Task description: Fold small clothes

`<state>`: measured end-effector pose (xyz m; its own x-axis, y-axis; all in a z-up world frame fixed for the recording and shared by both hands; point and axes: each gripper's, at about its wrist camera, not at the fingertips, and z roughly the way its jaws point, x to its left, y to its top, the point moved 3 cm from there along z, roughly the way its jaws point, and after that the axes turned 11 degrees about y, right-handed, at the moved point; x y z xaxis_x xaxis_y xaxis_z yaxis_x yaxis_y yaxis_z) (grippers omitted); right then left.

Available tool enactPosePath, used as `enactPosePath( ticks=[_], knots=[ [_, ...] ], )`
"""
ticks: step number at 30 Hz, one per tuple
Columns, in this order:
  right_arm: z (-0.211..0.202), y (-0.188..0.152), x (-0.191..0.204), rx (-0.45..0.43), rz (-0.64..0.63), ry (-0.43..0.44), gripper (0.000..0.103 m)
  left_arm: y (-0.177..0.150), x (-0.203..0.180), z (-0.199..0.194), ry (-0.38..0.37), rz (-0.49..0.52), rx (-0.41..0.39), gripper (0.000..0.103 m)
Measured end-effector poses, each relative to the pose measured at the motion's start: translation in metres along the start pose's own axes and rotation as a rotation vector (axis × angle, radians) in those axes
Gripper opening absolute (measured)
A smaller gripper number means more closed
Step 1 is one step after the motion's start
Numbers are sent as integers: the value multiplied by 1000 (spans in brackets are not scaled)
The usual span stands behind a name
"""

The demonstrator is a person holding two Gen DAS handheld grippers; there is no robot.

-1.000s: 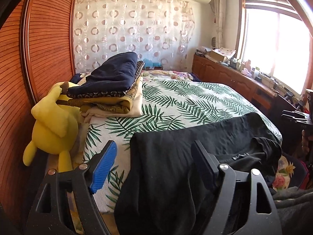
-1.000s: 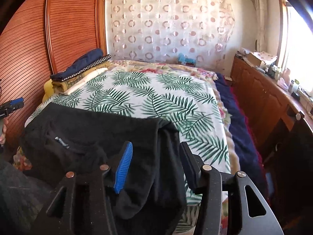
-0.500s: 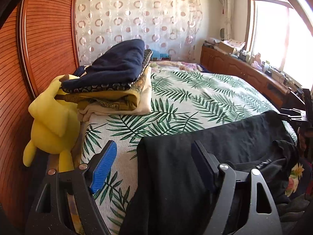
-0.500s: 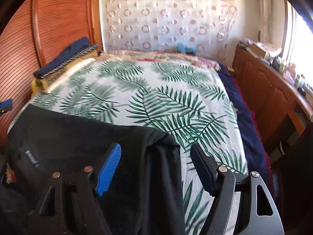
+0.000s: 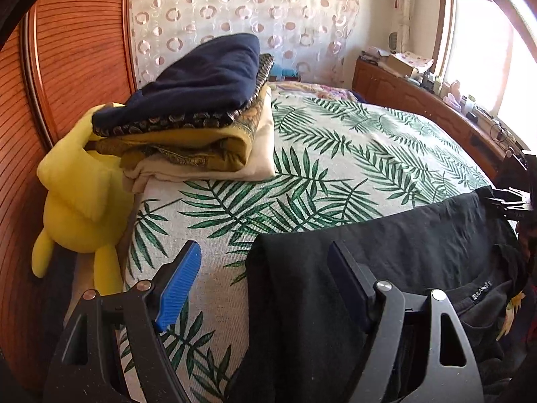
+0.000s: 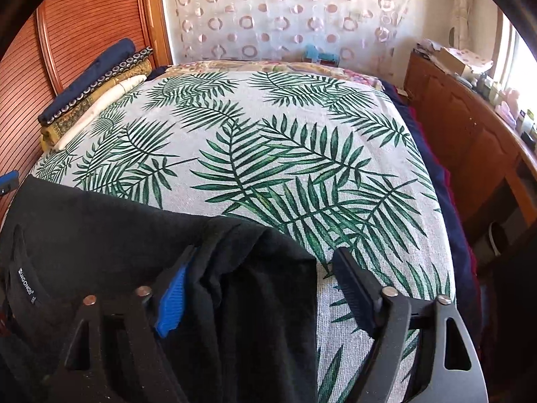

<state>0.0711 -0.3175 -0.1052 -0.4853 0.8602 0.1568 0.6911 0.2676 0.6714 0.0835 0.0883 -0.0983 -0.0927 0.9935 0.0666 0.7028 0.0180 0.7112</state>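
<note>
I am laying the black shirt point(image 5: 386, 262) flat on the bed point(image 6: 268, 154) for folding; my left gripper point(image 5: 261, 282) is gaping, my right gripper point(image 6: 258, 285) jaws are opening around its edge, unpinched

1. You face a bed point(image 6: 302, 168) under a palm-leaf spread.
2. Slatted wooden panelling point(image 5: 77, 60) stands on your left – a circle-patterned curtain point(image 6: 285, 10) hangs behind.
3. Sunlight floods a window point(image 5: 486, 50) above wooden cabinets point(image 6: 463, 134).

Matt black cloth garment point(image 5: 386, 252) on woven leaf-print bedspread point(image 6: 285, 154)
</note>
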Motion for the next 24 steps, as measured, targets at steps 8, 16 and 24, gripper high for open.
enactPosePath(
  ticks=[8,16,24],
  knots=[
    [8,2,0,24,-4,-24,96,-10,-5,16,-46,7,72,57],
    [9,2,1,27,-12,-20,90,-11,-8,14,-83,20,64,35],
    [-1,-7,36,37,-103,49,12,-13,-7,0,-143,-42,36,9]
  ],
)
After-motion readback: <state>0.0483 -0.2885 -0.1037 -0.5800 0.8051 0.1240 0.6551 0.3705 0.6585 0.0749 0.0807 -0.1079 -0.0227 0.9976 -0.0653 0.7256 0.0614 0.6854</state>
